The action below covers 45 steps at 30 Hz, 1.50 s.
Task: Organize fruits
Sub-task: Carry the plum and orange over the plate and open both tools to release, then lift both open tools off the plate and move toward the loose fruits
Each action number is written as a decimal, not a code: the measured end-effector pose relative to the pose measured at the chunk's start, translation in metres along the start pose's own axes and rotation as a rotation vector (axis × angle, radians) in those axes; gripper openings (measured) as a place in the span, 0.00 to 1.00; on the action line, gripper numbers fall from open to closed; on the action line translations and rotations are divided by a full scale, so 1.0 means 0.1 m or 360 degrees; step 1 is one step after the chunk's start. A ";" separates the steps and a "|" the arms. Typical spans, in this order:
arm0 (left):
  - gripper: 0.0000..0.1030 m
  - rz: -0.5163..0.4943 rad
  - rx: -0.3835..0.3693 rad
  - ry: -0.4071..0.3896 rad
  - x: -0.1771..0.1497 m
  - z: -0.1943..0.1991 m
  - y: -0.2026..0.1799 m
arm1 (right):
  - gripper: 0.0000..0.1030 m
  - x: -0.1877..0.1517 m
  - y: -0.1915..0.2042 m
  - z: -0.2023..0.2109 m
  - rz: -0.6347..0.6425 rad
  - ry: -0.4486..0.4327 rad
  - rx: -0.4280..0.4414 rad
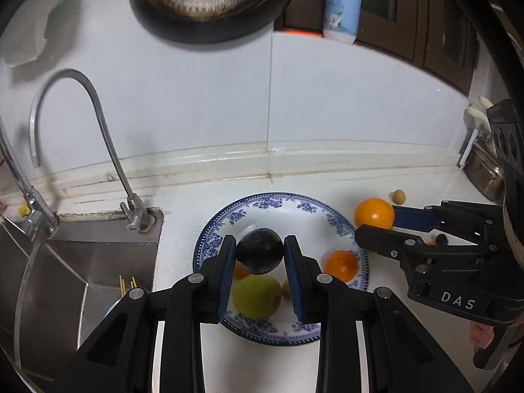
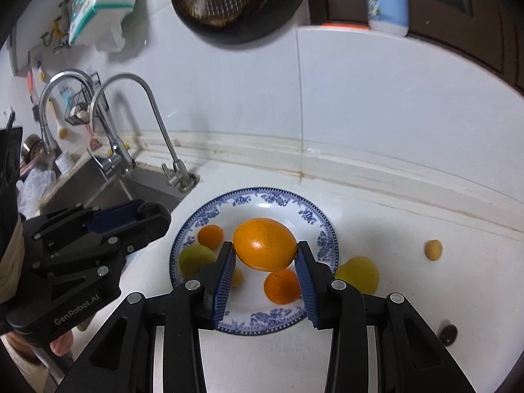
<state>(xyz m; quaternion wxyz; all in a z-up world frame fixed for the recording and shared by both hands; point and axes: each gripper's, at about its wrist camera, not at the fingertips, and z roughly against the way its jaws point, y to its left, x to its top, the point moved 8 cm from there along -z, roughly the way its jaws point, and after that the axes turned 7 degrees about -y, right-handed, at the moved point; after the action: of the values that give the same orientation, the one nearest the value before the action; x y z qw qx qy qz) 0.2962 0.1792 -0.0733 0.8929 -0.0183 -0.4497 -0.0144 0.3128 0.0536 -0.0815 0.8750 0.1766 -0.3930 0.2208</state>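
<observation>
Two tools hold fruit over the plate [image 2: 322, 229].

The left tool [image 1: 259, 255] grips a dark plum [image 1: 259, 251]. The right tool [image 2: 265, 255] grips a big orange [image 2: 264, 243], its long side lying across from pad to pad, above a small orange [image 2: 281, 286] on the plate.

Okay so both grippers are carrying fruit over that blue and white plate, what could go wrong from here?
1. The left gripper pinches the dark round plum only by its sides; a jolt could let it slip.
2. The right gripper brings the large orange over the blue-patterned plate, where the small orange and green fruit already lie, so a dropped fruit might roll off.
3. Both grippers converge on one plate and could bump.
</observation>
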 end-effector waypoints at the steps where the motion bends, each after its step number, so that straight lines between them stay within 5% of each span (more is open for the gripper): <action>1: 0.29 0.0002 -0.0003 0.0013 0.00 -0.05 0.02 | 0.38 0.00 -0.01 -0.06 -0.0004 0.0018 0.0004; 17: 0.29 0.0070 -0.0079 0.0286 -0.06 -0.90 0.12 | 0.38 -0.07 -0.33 -0.94 -0.0138 0.0365 0.0051; 27: 0.29 0.0045 -0.0081 0.0380 -0.15 -1.12 0.12 | 0.38 -0.12 -0.40 -1.14 -0.0137 0.0426 0.0027; 30: 0.29 0.0054 -0.0086 0.0381 -0.14 -1.15 0.13 | 0.38 -0.13 -0.40 -1.17 -0.0133 0.0434 0.0028; 33: 0.44 0.0054 -0.0070 0.0363 -0.10 -1.12 0.15 | 0.38 -0.13 -0.42 -1.18 -0.0140 0.0432 0.0019; 45: 0.44 0.0004 0.0066 0.0211 0.04 -0.65 0.17 | 0.43 -0.04 -0.42 -0.91 -0.0077 0.0298 -0.0027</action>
<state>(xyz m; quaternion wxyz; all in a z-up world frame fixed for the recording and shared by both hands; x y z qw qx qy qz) 0.3519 0.1930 -0.1092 0.9209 0.0007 -0.3897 -0.0051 0.3873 0.0614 -0.1476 0.9145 0.1573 -0.3067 0.2118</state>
